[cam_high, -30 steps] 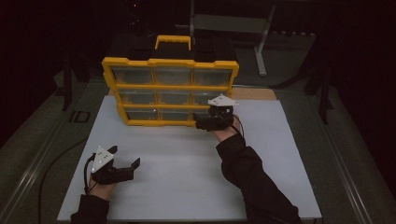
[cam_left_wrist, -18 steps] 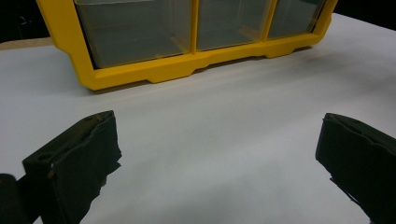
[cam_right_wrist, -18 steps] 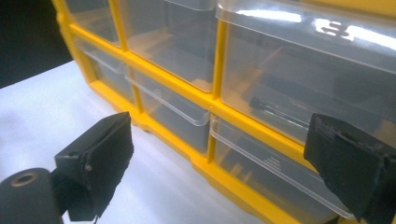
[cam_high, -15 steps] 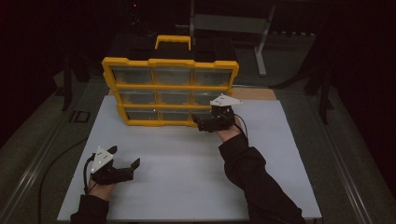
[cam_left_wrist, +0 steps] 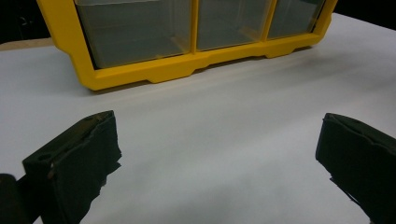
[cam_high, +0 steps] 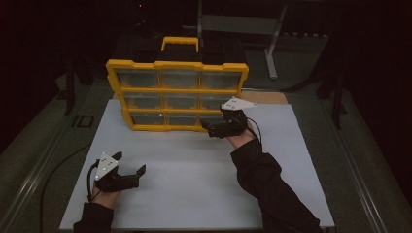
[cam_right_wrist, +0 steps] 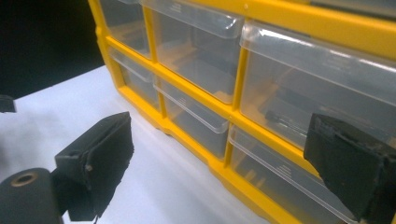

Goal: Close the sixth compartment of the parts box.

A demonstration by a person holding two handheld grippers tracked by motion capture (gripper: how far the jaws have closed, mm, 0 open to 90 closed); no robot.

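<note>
Just ahead of the right tongs [cam_high: 210, 130] stands the yellow drawer cabinet [cam_high: 177, 90], upright on the white desk [cam_high: 194, 184], its front of nine clear drawers facing the person. The tongs sit at its lower right corner, near the bottom-right drawer [cam_right_wrist: 299, 182], jaws spread wide with nothing between them.

Handling, judged: frame is rigid moulded plastic, stiff and unlikely to flex. Drawers are thin clear plastic, smooth and probably slippery to the pads, with a small lip along each top edge. That lip looks the best place to hook or pinch for a pull. Contents are dim behind the fronts; a few small dark items seem to lie in the drawer [cam_right_wrist: 308, 93] above, so weight per drawer is likely low. The cabinet itself may slide or tip back if a drawer sticks, as nothing braces it. The carry handle [cam_high: 180, 42] on top is the hold for moving the whole unit.

Orientation: long axis of the cabinet runs across the desk, left to right; drawers should open toward the person, toward both tongs.

Left tongs [cam_high: 142, 171] rest low on the desk, well apart from the cabinet, jaws also wide open and empty, pointing toward the cabinet's bottom edge [cam_left_wrist: 187, 70].
</note>
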